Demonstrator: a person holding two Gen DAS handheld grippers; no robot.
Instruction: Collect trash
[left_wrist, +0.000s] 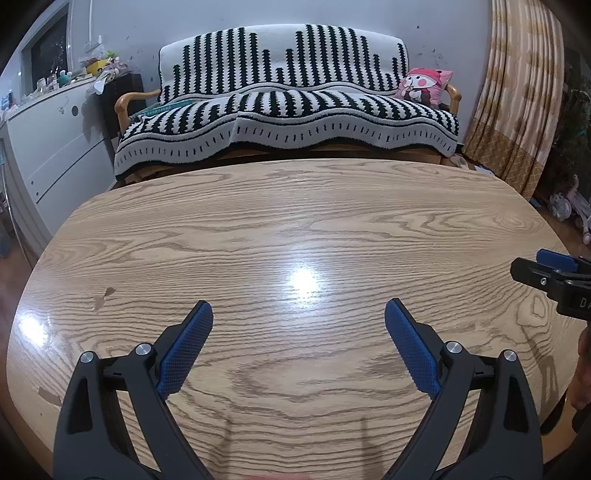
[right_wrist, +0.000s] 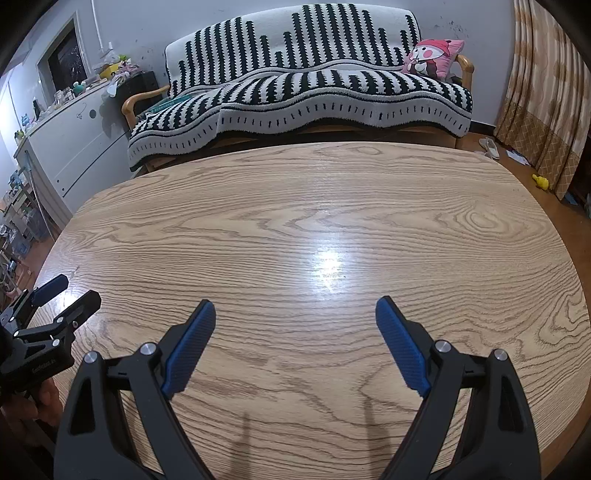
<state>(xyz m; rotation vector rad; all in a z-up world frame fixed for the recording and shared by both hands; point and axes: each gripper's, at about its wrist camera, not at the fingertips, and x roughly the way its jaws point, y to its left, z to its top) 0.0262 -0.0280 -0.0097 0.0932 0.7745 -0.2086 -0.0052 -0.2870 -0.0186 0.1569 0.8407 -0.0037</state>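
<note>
Glossy oak-grain table

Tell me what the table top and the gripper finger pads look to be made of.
Table top: wood or wood-look laminate, glossy, judging by the bold grain and bright glare. Left gripper pads: blue, probably rubber, with fine cross-hatch texture.
</note>
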